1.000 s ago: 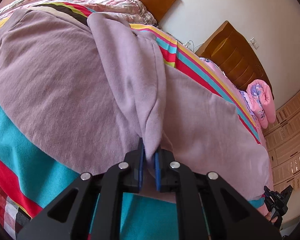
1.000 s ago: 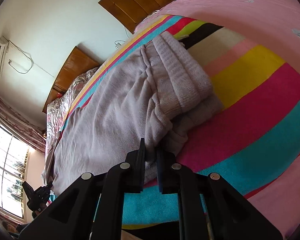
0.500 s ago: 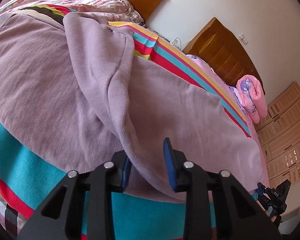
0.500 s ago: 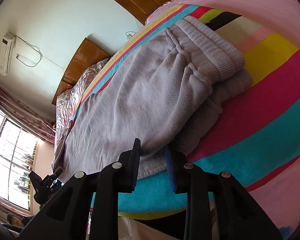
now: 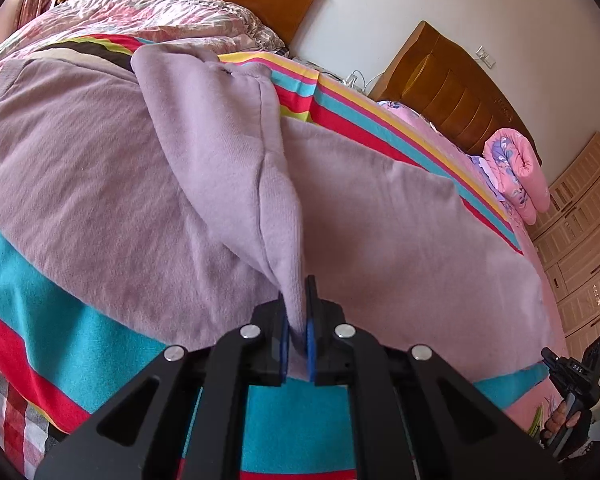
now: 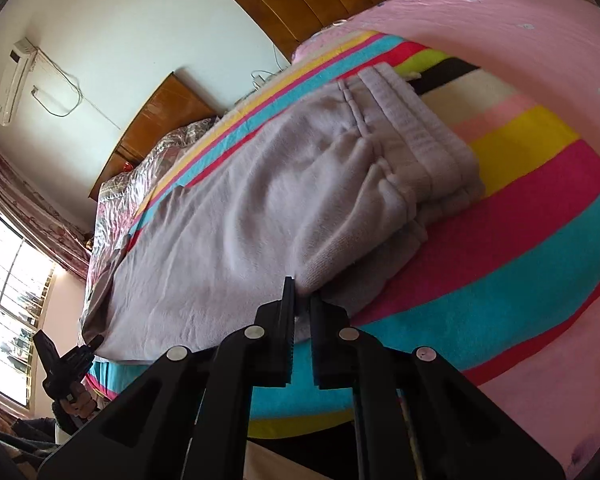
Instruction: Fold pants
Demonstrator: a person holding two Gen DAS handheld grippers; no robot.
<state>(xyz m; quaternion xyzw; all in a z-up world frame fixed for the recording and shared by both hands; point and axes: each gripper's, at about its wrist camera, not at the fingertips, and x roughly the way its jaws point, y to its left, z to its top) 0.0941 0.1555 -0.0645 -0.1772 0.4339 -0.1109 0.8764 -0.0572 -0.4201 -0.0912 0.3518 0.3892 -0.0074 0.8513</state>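
Note:
Mauve fleece pants (image 5: 100,168) lie spread across the striped blanket on the bed. My left gripper (image 5: 296,320) is shut on a raised fold of the pants near the front edge, with the fabric pulled up into a ridge. In the right wrist view the pants (image 6: 240,232) lie flat with the ribbed waistband (image 6: 416,136) doubled at the right. My right gripper (image 6: 302,300) is shut on the pants' near edge by the waistband. Each view shows the other gripper far off at the bed's edge.
The striped blanket (image 5: 40,320) covers the bed; a pink sheet (image 6: 500,20) lies beyond it. Wooden headboards (image 5: 452,80) stand against the wall. A rolled pink quilt (image 5: 516,172) sits at the far right, a floral quilt (image 5: 140,12) at the far left.
Both grippers held the pants a second ago, opened half a second ago, and have now shut on the fabric again. The left one lifts a fold into a ridge.

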